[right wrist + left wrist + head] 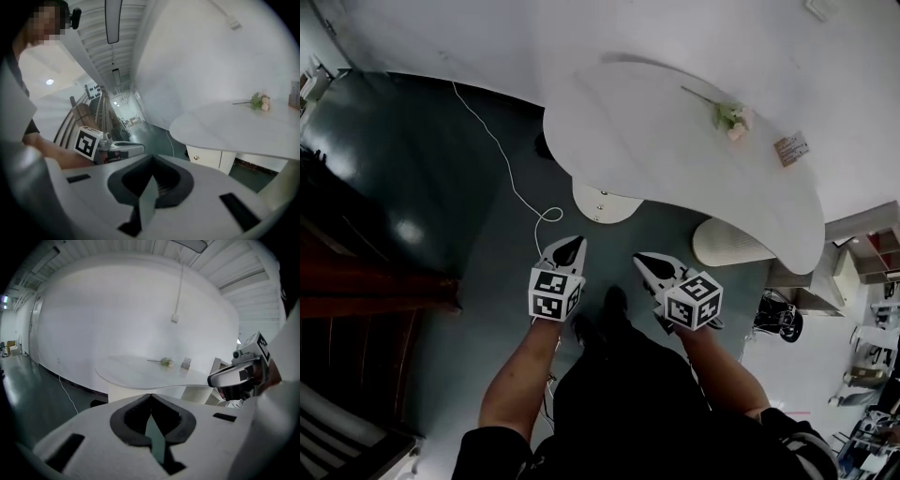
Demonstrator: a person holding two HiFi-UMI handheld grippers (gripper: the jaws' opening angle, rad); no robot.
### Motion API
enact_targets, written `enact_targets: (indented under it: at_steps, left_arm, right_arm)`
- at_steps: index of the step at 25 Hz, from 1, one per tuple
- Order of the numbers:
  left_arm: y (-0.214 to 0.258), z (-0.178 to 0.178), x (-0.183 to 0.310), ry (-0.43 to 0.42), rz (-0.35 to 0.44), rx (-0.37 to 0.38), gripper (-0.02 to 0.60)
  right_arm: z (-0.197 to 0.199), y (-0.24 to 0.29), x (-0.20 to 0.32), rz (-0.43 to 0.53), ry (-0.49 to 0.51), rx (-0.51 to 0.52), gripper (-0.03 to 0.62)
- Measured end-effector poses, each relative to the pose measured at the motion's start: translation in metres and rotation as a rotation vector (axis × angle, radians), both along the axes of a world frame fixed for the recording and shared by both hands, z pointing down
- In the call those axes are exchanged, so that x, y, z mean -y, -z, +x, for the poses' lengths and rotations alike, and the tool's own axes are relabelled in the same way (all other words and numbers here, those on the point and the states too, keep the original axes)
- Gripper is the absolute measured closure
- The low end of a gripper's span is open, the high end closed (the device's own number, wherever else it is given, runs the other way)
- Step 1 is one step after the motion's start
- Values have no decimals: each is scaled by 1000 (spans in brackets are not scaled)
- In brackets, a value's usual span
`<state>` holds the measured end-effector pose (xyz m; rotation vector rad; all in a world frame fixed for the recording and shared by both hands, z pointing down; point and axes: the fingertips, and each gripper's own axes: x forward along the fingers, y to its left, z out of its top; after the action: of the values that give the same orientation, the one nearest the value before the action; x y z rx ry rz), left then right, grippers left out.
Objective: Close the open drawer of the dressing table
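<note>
The white dressing table (675, 141) has a curved top. A rounded white drawer front (606, 203) with small knobs sticks out from under its near edge. In the right gripper view the drawer front (206, 158) shows below the tabletop (243, 126). My left gripper (575, 242) and right gripper (645, 260) hang side by side over the dark floor, short of the drawer and touching nothing. The left gripper (150, 395) has its jaws closed tip to tip with nothing between them. The right gripper (151, 158) is shut and empty too.
A flower sprig (731, 117) and a small card (791, 148) lie on the tabletop. A white cable (502, 164) runs across the floor towards the table. A white round leg (731, 246) stands at the right, shelving (872, 248) beyond it. Dark wooden furniture (356, 291) is at the left.
</note>
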<state>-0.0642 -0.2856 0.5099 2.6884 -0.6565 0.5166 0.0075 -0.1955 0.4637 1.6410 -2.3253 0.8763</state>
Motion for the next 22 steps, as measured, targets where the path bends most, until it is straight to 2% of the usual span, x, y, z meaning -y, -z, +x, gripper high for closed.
enact_targets:
  at_steps: [4, 8, 11, 14, 18, 22]
  left_arm:
    - [49, -27, -17, 50, 32, -38, 575]
    - [94, -51, -22, 90, 77, -65, 575]
    - [117, -59, -23, 104, 103, -73, 575]
    - [129, -63, -30, 134, 105, -85, 575]
    - [134, -47, -44, 171, 80, -93, 575]
    - [144, -3, -63, 190, 91, -87, 575]
  right_arm:
    - [-6, 34, -27, 27, 34, -66, 588]
    - [14, 67, -35, 79, -3, -121, 588]
    - [23, 86, -31, 110, -9, -129, 588]
    - [21, 102, -31, 148, 40, -149, 588]
    - [41, 115, -46, 191, 103, -211, 588]
    - [95, 117, -77, 213, 142, -314, 588]
